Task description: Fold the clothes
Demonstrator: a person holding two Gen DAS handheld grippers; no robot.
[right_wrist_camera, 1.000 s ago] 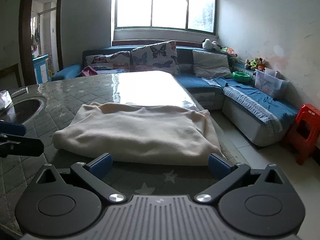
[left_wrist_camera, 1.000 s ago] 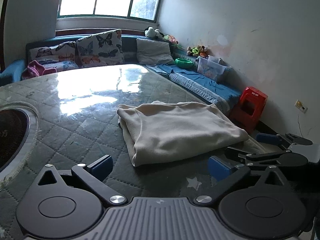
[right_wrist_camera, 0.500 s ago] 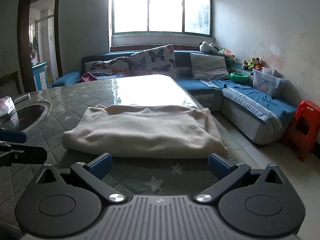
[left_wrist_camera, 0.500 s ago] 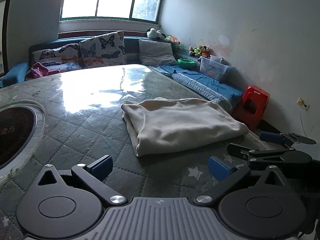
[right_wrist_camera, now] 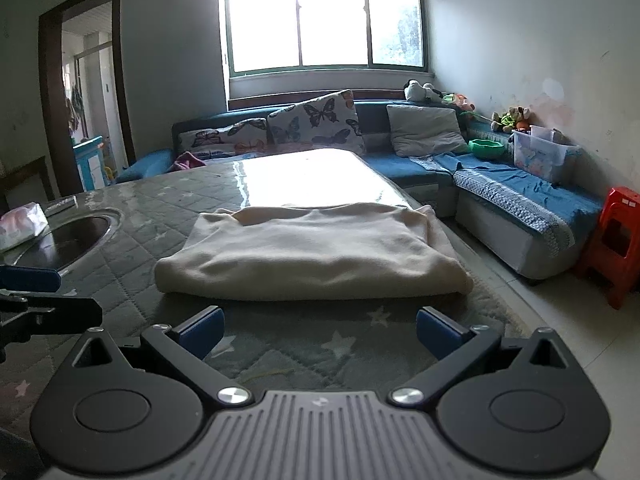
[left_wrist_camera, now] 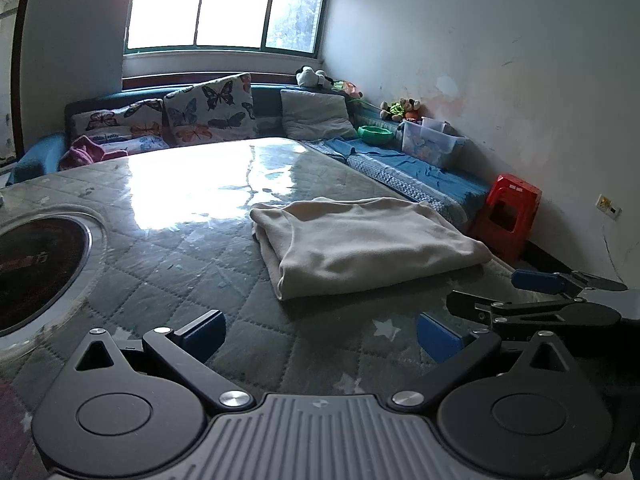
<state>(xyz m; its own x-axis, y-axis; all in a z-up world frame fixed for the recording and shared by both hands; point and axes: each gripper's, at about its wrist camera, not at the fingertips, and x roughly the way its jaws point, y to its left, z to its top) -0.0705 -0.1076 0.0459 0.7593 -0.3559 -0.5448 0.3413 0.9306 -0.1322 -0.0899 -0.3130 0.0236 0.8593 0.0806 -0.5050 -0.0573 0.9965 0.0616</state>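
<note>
A cream garment (left_wrist_camera: 360, 240) lies folded in a flat rectangle on the quilted grey-green table cover (left_wrist_camera: 180, 272); it also shows in the right wrist view (right_wrist_camera: 312, 256). My left gripper (left_wrist_camera: 320, 338) is open and empty, held back from the garment's near edge. My right gripper (right_wrist_camera: 318, 330) is open and empty, just short of the garment's front edge. The right gripper also shows in the left wrist view (left_wrist_camera: 532, 300) at the right. The left gripper shows at the left edge of the right wrist view (right_wrist_camera: 32, 296).
A round dark recess (left_wrist_camera: 36, 264) is set in the table at the left. A tissue pack (right_wrist_camera: 20, 226) lies beyond it. A blue sofa (right_wrist_camera: 500, 192) with cushions runs behind and to the right. A red stool (right_wrist_camera: 616, 244) stands on the floor at the right.
Both grippers have drawn back from the folded garment, which now looks smaller and farther away. The garment has not moved. Both grippers stay open.
</note>
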